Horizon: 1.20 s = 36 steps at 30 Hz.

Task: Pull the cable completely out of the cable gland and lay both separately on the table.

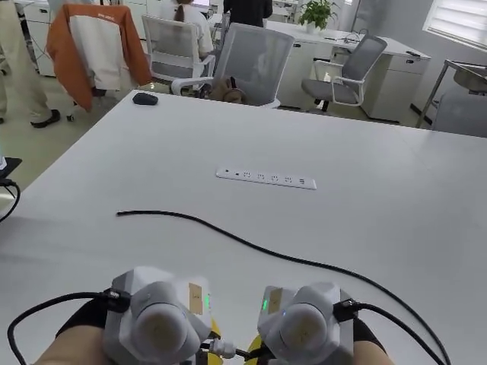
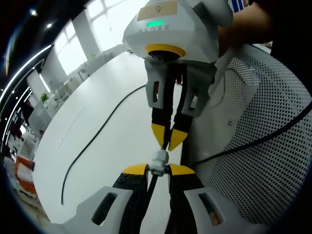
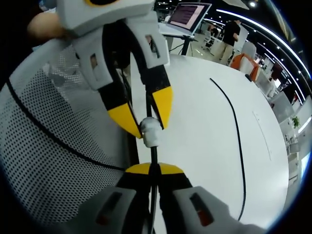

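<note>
Two tight grips: left gripper [image 2: 157, 169] on cable gland [image 2: 159, 160], "KENSE"-marked right gripper [image 2: 169, 141] on cable [image 1: 243, 242].

Left tongs [image 2: 158, 169] and right tongs [image 3: 151, 168] both clamped shut, tips pointed at each other, almost touching

- Bright, even office light; windows [image 2: 97, 24] blown out.
- Tabletop [image 1: 365, 228]: mild glare, faint soft shadows.
- Gripper views: heavy fisheye bending toward edges.

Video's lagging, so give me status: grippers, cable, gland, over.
Left gripper shut on gland. Right gripper shut on cable beside it. Cable not yet out of gland. Power strip lies far off, no obstacle.
</note>
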Motion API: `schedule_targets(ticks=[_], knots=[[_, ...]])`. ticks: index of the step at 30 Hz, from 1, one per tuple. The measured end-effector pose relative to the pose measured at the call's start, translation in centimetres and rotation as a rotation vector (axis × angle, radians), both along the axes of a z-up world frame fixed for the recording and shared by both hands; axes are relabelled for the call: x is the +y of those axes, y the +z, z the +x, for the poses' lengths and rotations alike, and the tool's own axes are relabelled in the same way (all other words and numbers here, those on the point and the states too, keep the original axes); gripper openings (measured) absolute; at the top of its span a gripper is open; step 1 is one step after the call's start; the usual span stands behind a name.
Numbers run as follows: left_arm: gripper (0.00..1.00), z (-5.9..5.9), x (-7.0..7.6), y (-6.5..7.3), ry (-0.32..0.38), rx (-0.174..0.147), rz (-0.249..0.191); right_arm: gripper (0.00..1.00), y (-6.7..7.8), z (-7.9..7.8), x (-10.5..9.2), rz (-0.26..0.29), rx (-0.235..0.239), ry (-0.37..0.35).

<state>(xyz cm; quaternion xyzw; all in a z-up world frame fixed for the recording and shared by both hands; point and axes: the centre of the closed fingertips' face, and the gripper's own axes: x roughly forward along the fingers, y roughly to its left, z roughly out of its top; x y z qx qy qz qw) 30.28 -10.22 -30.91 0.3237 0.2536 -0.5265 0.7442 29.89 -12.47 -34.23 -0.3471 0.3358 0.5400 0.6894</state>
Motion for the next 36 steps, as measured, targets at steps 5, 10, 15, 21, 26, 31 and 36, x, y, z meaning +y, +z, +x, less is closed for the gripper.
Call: schedule_targets(ticks=[5,10,15,21,26,31,36], knots=[[0.17,-0.1,0.2,-0.1,0.004,0.0,0.007,0.02,-1.0,0.0,-1.1,-0.07,0.004,-0.015],[0.17,0.1,0.1,0.1,0.006,-0.01,0.006,0.02,-1.4,0.1,-2.0,-0.11,0.008,-0.032],[0.17,0.1,0.2,0.1,0.009,-0.007,0.005,0.02,-1.7,0.1,-2.3,-0.13,0.014,-0.036],[0.17,0.0,0.2,-0.1,0.006,-0.002,0.013,0.16,-1.6,-0.2,-1.7,-0.126,-0.009,0.026],[0.17,-0.1,0.3,-0.2,0.004,0.002,0.017,0.22,0.4,-0.5,0.8,0.021,-0.02,0.047],[0.17,-0.1,0.2,-0.1,0.001,0.0,0.014,0.19,1.4,-0.7,1.8,0.086,-0.025,0.063],[0.17,-0.4,-0.2,-0.2,-0.02,0.005,0.007,0.03,1.0,-0.6,1.4,0.053,-0.039,0.077]])
